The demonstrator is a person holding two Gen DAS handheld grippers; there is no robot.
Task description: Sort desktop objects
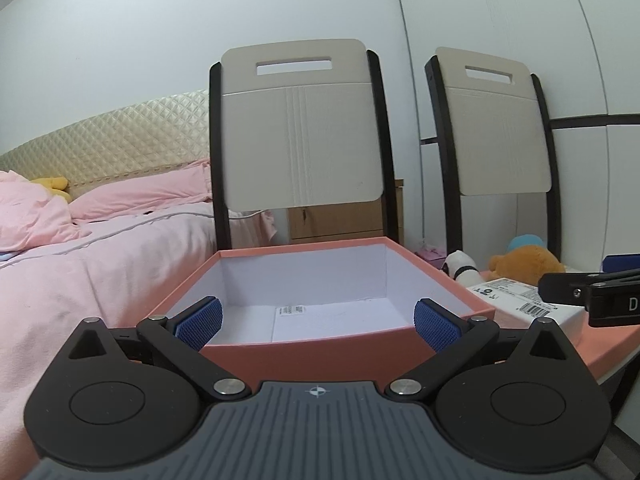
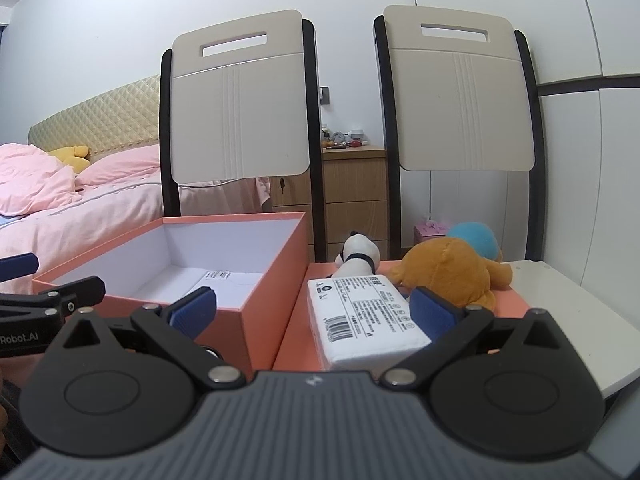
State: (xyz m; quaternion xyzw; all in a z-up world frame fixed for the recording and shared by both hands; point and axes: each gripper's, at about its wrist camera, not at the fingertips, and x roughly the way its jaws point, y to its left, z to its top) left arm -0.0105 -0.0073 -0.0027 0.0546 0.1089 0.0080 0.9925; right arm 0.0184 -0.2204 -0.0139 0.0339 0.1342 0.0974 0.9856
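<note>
Tongs on the left [image 1: 316, 322] stand wide open and empty, level before the open salmon cardboard box [image 1: 320, 354]; right tongs [image 2: 314, 314] also gape wide, holding nothing, over the white labelled packet [image 2: 362, 316], which lies on the desk [image 2: 572, 320] beside the brown plush toy [image 2: 452, 270].
</note>
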